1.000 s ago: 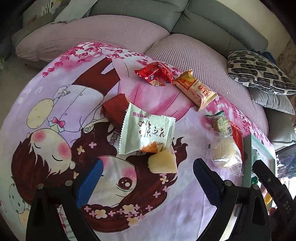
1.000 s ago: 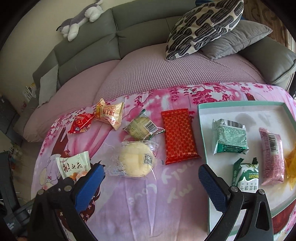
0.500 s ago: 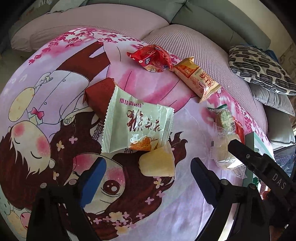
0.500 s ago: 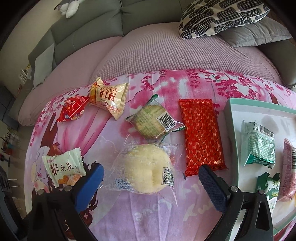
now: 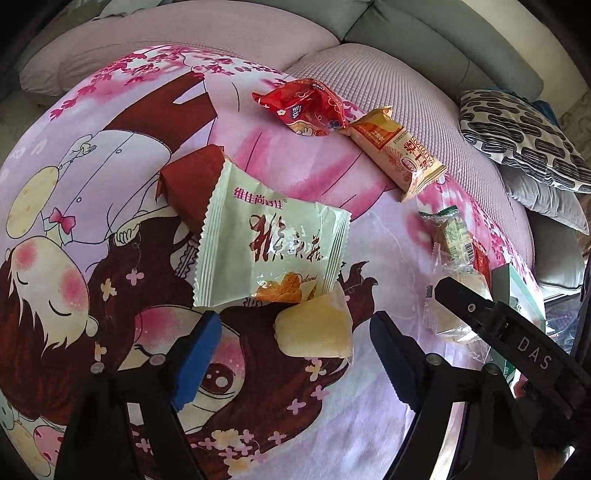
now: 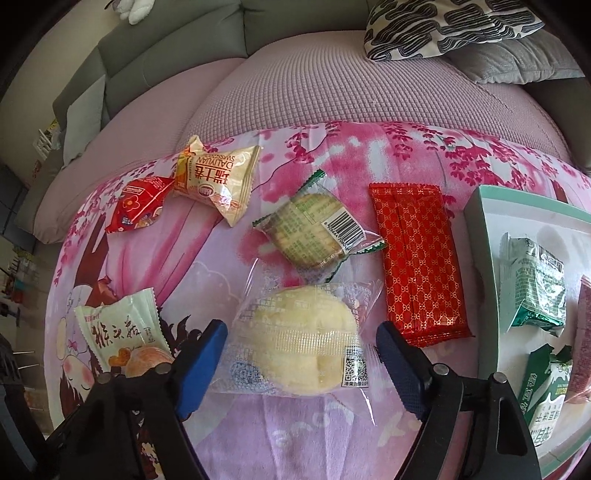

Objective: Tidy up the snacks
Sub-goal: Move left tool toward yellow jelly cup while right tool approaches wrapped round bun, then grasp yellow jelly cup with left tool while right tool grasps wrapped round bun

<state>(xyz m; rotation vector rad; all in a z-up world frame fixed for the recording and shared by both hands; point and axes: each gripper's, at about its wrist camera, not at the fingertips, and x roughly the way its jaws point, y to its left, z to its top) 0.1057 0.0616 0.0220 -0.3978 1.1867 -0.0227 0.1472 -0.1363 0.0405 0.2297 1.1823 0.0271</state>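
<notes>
My left gripper (image 5: 295, 328) is open, its jaws on either side of a small yellow cake (image 5: 316, 326) on the cartoon cloth. A pale green packet (image 5: 271, 245) lies just beyond it, over a brown packet (image 5: 192, 179). My right gripper (image 6: 301, 338) is open, its jaws on either side of a clear-wrapped yellow bun (image 6: 303, 345). Beyond lie a green biscuit packet (image 6: 314, 230), a red wafer packet (image 6: 419, 266), a yellow roll packet (image 6: 216, 182) and a small red packet (image 6: 138, 208). The green tray (image 6: 480, 236) at right holds several packets.
The cloth (image 5: 92, 155) covers a round table against a pink-covered sofa (image 6: 332, 88). A patterned cushion (image 6: 443, 26) and grey cushion sit behind. The right gripper's body (image 5: 498, 328) shows at the right of the left wrist view, over the bun.
Both grippers have moved forward and down toward the table. The left one now straddles the yellow cake and the right one straddles the bun. Both stay open.
</notes>
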